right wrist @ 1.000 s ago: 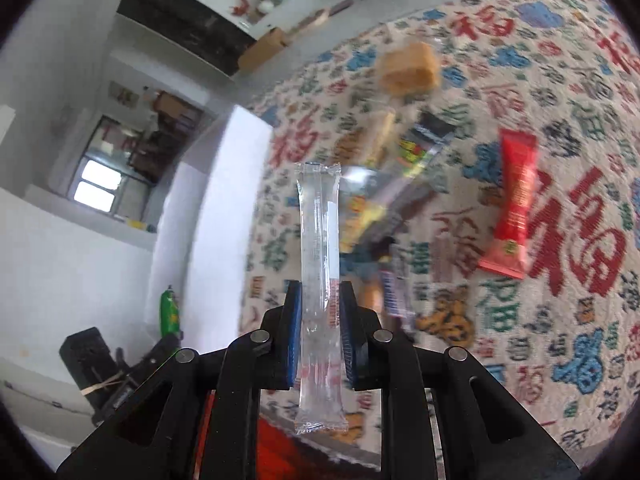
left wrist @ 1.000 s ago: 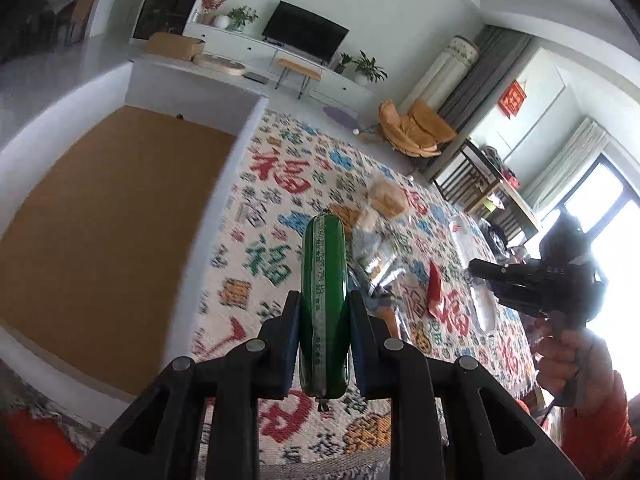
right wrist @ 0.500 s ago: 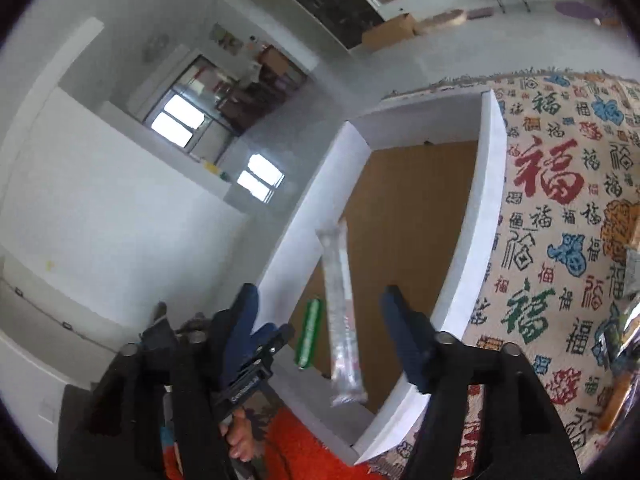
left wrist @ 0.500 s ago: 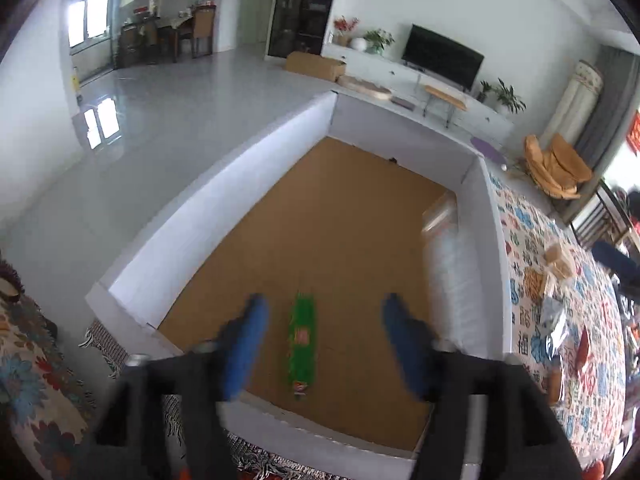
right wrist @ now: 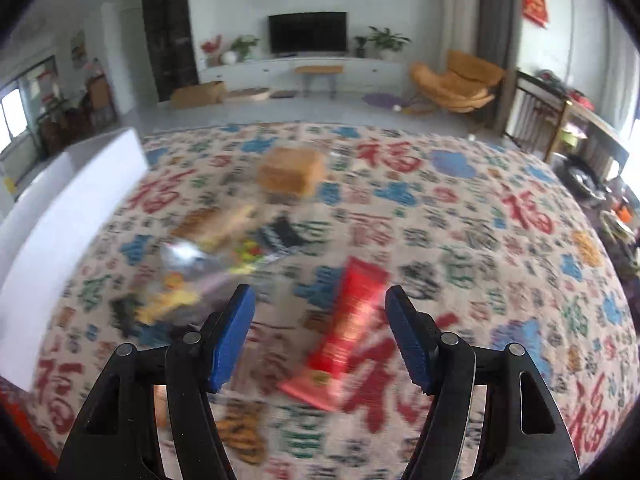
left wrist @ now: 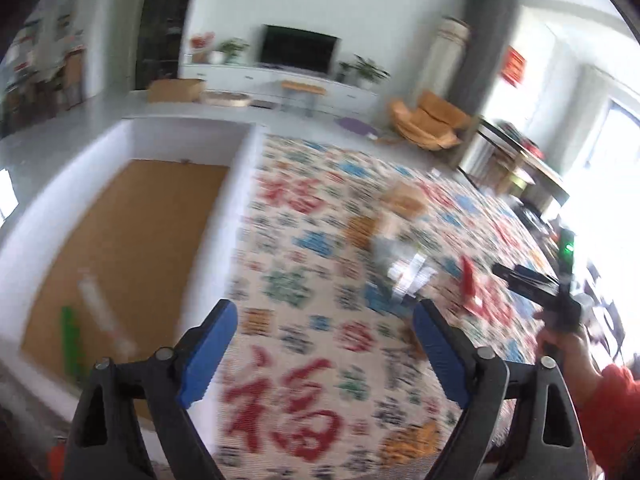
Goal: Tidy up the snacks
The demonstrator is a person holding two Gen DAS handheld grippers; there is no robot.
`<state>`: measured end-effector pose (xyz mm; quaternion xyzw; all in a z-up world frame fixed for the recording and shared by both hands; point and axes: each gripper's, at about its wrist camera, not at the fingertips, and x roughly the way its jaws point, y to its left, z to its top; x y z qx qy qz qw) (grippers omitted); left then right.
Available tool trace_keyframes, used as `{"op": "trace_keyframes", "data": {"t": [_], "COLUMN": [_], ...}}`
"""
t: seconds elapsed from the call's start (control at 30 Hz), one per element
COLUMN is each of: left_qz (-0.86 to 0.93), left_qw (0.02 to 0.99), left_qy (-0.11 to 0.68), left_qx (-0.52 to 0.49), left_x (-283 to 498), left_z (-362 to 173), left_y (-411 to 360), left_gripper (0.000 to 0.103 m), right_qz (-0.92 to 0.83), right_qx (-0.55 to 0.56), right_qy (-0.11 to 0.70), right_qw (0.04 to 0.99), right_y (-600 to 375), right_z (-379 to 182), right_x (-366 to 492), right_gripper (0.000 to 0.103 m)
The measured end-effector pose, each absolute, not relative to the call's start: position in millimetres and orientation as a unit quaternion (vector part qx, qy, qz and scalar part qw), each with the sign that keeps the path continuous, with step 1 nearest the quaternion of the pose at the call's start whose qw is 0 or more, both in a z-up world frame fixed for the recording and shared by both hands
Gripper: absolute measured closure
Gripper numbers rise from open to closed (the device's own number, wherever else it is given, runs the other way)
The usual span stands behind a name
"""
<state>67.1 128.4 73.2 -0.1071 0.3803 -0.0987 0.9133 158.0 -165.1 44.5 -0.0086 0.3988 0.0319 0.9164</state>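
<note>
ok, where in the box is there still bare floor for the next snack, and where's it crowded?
Most of the box floor is bare, from the far wall down past the middle. Only the near left corner is taken, by the green pack and the clear pack. The snack pile beside the red pack is crowded.

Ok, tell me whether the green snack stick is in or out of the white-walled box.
In. The green snack stick lies on the brown floor of the white-walled box.

The cloth (right wrist: 460,216) is showing red, blue and green characters on cream. A red packet (right wrist: 352,320) is lying near; a tan one (right wrist: 290,172) farther. The white-walled box (left wrist: 52,216), brown-floored, is holding a green stick (left wrist: 72,340) at left.
</note>
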Motion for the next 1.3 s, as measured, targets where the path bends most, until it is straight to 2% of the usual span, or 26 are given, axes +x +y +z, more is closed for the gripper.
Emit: {"op": "trace_keyframes", "data": {"t": [0.27, 0.43, 0.5, 0.67, 0.9, 1.13, 1.3], "left_qz": [-0.121, -0.077, -0.075, -0.082, -0.087, -0.091, -0.09], "left_qw": [0.88, 0.895, 0.896, 0.889, 0.895, 0.892, 0.891], "left_qy": [0.457, 0.44, 0.437, 0.45, 0.437, 0.443, 0.446], "left_qx": [-0.049, 0.0, 0.001, -0.025, -0.013, -0.003, 0.005], "left_x": [118, 136, 142, 154, 150, 151, 152], "left_z": [2, -22, -32, -57, -57, -59, -60], "left_y": [42, 29, 28, 31, 30, 25, 23], "left_gripper": [0.012, 0.012, 0.012, 0.012, 0.012, 0.004, 0.003], "right_qz": [-0.059, -0.073, -0.072, -0.08, -0.084, -0.086, -0.086], "right_qx": [0.043, 0.036, 0.046, 0.036, 0.035, 0.037, 0.037], "right_qy": [0.439, 0.443, 0.441, 0.447, 0.447, 0.448, 0.448], "right_qw": [0.895, 0.893, 0.893, 0.89, 0.89, 0.889, 0.889], "right_y": [-278, -290, -294, -293, -293, -295, -294], "right_z": [-10, -28, -28, -34, -34, -34, -34], "right_x": [144, 145, 145, 144, 144, 144, 144], "right_gripper": [0.032, 0.032, 0.027, 0.023, 0.021, 0.02, 0.02]}}
